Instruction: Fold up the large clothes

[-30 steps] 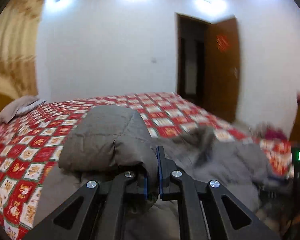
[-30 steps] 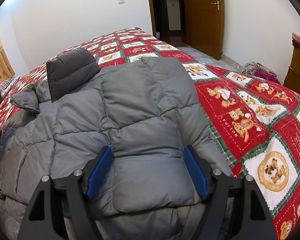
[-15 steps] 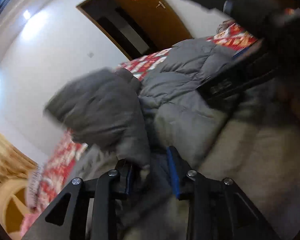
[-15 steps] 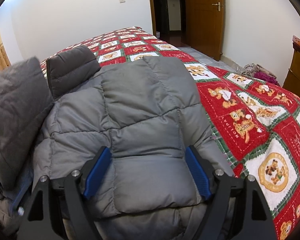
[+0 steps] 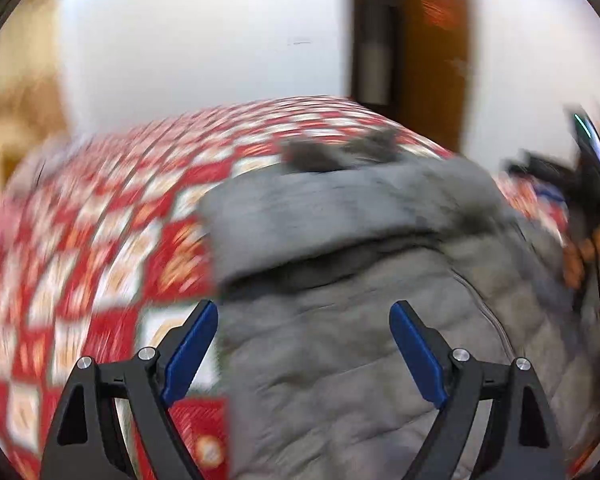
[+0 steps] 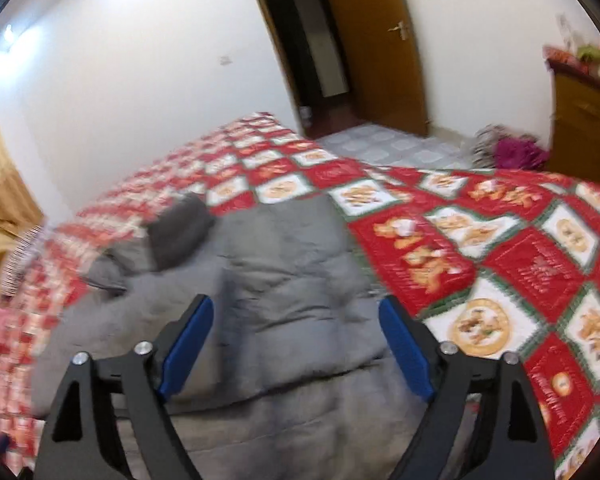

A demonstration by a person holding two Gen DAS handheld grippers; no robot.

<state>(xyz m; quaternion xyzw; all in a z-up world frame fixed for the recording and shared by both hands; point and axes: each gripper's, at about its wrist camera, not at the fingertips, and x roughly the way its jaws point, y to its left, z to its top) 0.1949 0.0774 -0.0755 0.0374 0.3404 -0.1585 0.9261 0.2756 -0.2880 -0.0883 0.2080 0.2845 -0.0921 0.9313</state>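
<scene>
Jaws wide on left gripper (image 5: 302,344) and right gripper (image 6: 296,338), both empty, above grey puffer jacket (image 6: 284,280). Jacket lies folded on red patchwork quilt (image 6: 520,248) covering bed. Left view blurred.

A bulky grey puffer jacket (image 6: 284,280) covers the bed's near middle; bare patterned quilt (image 6: 520,264) lies open to its right and beyond.

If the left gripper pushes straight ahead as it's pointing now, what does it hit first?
Most likely the grey puffer jacket: the open left gripper frames its quilted body, with the folded-over sleeve just beyond. The frame is motion-blurred, so depth is uncertain.
</scene>
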